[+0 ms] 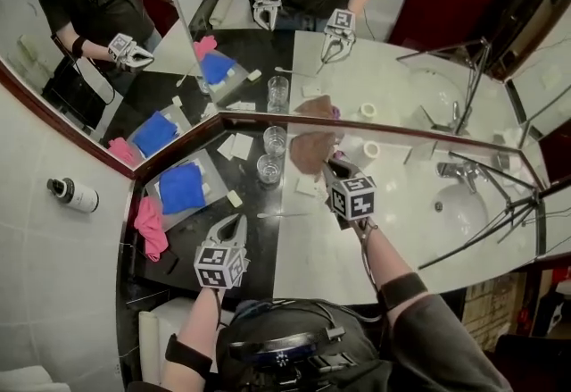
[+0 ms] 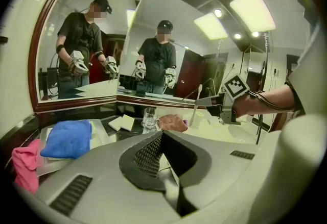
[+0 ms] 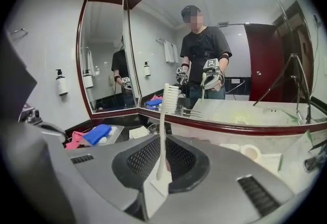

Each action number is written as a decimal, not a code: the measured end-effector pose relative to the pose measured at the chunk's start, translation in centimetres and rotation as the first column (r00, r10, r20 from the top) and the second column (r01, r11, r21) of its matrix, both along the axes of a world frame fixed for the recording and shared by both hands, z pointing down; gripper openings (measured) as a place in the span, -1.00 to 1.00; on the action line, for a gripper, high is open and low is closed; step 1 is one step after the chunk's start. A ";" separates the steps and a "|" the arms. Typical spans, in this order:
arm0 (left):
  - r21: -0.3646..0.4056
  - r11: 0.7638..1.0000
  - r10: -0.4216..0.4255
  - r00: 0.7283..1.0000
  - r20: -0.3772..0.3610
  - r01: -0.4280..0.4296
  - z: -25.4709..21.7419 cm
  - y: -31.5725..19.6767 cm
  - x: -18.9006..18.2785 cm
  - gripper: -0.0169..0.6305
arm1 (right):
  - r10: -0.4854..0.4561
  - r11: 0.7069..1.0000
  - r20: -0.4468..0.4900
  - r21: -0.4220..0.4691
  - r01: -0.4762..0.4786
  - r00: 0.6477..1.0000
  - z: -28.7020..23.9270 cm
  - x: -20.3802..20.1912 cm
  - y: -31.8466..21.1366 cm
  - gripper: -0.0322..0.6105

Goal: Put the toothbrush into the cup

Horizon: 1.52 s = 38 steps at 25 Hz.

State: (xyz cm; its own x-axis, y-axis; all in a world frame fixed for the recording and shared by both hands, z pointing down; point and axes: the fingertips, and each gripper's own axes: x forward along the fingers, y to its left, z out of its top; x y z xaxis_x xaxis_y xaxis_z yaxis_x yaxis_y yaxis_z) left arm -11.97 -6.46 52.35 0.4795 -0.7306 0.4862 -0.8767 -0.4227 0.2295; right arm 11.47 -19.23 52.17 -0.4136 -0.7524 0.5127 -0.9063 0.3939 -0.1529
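Observation:
A white toothbrush (image 3: 163,131) stands upright between the jaws of my right gripper (image 3: 162,167), bristles at the top, and the jaws are shut on its handle. In the left gripper view the toothbrush (image 2: 195,106) rises from the right gripper (image 2: 220,106), right of the glasses. Two clear glass cups (image 1: 269,169) (image 1: 275,140) stand on the dark counter by the mirror. My right gripper (image 1: 332,167) hangs just right of them. My left gripper (image 1: 234,222) is lower left, shut and empty (image 2: 162,140), pointing toward a glass cup (image 2: 148,118).
A blue towel (image 1: 183,187) lies on a tray, a pink cloth (image 1: 150,225) beside it. A brownish-pink bundle (image 1: 312,149), a tape roll (image 1: 371,150) and white packets (image 1: 236,146) sit near the mirror. A thin white stick (image 1: 284,215) lies on the counter. Sink (image 1: 464,212), faucet (image 1: 451,170) and tripod legs are right.

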 end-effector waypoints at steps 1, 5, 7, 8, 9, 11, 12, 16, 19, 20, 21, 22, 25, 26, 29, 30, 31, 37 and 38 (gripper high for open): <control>0.001 1.000 0.003 1.000 -0.005 -0.003 0.0 -0.1 0.3 -0.94 | -0.003 1.000 -0.016 -0.009 0.003 1.000 0.2 0.5 0.7 -0.73; -0.006 1.000 0.018 1.000 -0.009 -0.018 0.4 0.1 0.9 -0.94 | -0.065 0.997 -0.144 -0.049 0.058 0.987 1.1 0.9 3.6 -0.73; -0.014 1.000 0.019 1.000 -0.008 -0.019 0.9 0.2 0.9 -0.94 | -0.142 0.989 -0.244 -0.066 0.129 0.959 1.6 0.2 5.1 -0.73; -0.018 1.000 0.017 1.000 -0.006 -0.017 1.1 0.3 0.9 -0.94 | -0.187 0.982 -0.295 -0.078 0.172 0.937 2.2 -0.3 5.8 -0.73; -0.022 1.000 0.013 1.000 -0.005 -0.013 1.3 0.4 0.7 -0.94 | -0.234 0.972 -0.340 -0.093 0.215 0.911 2.9 -0.8 6.6 -0.73; -0.030 1.000 0.003 1.000 -0.005 -0.003 1.4 0.8 0.5 -0.94 | -0.322 0.947 -0.413 -0.125 0.297 0.852 4.1 -2.1 8.2 -0.73; -0.034 0.999 -0.003 1.000 -0.006 0.003 1.5 1.0 0.3 -0.94 | -0.362 0.932 -0.447 -0.140 0.335 0.818 4.4 -2.7 9.0 -0.73; -0.044 0.999 -0.022 1.000 -0.009 0.021 1.9 2.0 -0.2 -0.94 | -0.503 0.855 -0.566 -0.212 0.474 0.653 6.0 -5.0 11.6 -0.73; -0.053 0.998 -0.039 0.999 -0.012 0.038 2.3 2.8 -0.7 -0.94 | -0.572 0.797 -0.622 -0.266 0.542 0.536 7.2 -6.6 13.0 -0.73; -0.057 0.997 -0.047 0.999 -0.013 0.046 2.5 3.1 -1.0 -0.94 | -0.590 0.779 -0.635 -0.284 0.559 0.499 7.7 -7.1 13.4 -0.73; -0.061 0.997 -0.055 0.998 -0.014 0.054 2.6 3.4 -1.3 -0.94 | -0.607 0.761 -0.645 -0.304 0.573 0.464 8.1 -7.6 13.8 -0.73; -0.064 0.996 -0.063 0.998 -0.016 0.062 2.8 3.7 -1.5 -0.94 | -0.623 0.743 -0.653 -0.325 0.585 0.430 8.6 -8.0 14.1 -0.73; -0.071 0.994 -0.089 0.996 -0.022 0.087 3.2 4.5 -2.5 -0.94 | -0.662 0.695 -0.675 -0.389 0.605 0.326 10.1 -9.2 15.1 -0.73; -0.073 0.993 -0.098 0.995 -0.024 0.096 3.4 4.7 -2.8 -0.94 | -0.672 0.680 -0.681 -0.410 0.608 0.291 10.7 -9.6 15.3 -0.73; -0.080 0.989 -0.126 0.992 -0.027 0.123 3.7 5.4 -4.0 -0.94 | -0.696 0.643 -0.688 -0.468 0.605 0.207 12.3 -10.5 15.8 -0.73; -0.082 0.988 -0.134 0.991 -0.027 0.131 3.8 5.7 -4.4 -0.94 | -0.703 0.635 -0.685 -0.485 0.601 0.190 12.8 -10.8 15.9 -0.73; -0.084 0.987 -0.141 0.990 -0.027 0.138 3.9 5.9 -4.8 -0.94 | -0.710 0.629 -0.683 -0.501 0.595 0.175 13.3 -11.0 16.1 -0.73; -0.094 0.980 -0.179 0.984 -0.024 0.176 4.4 6.7 -7.1 -0.94 | -0.746 0.592 -0.653 -0.565 0.575 0.128 16.1 -13.0 16.3 -0.73; -0.096 0.979 -0.184 0.983 -0.024 0.181 4.5 6.8 -7.5 -0.94 | -0.752 0.586 -0.648 -0.573 0.573 0.121 16.6 -13.3 16.4 -0.73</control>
State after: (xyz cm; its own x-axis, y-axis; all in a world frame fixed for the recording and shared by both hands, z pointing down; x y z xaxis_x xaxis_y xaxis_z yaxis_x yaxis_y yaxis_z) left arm -19.46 0.39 56.83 0.3591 -0.7595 0.5424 -0.9285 -0.2316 0.2904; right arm -1.82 -2.86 68.73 -0.0655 -0.2842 0.9565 -0.0083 0.9587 0.2843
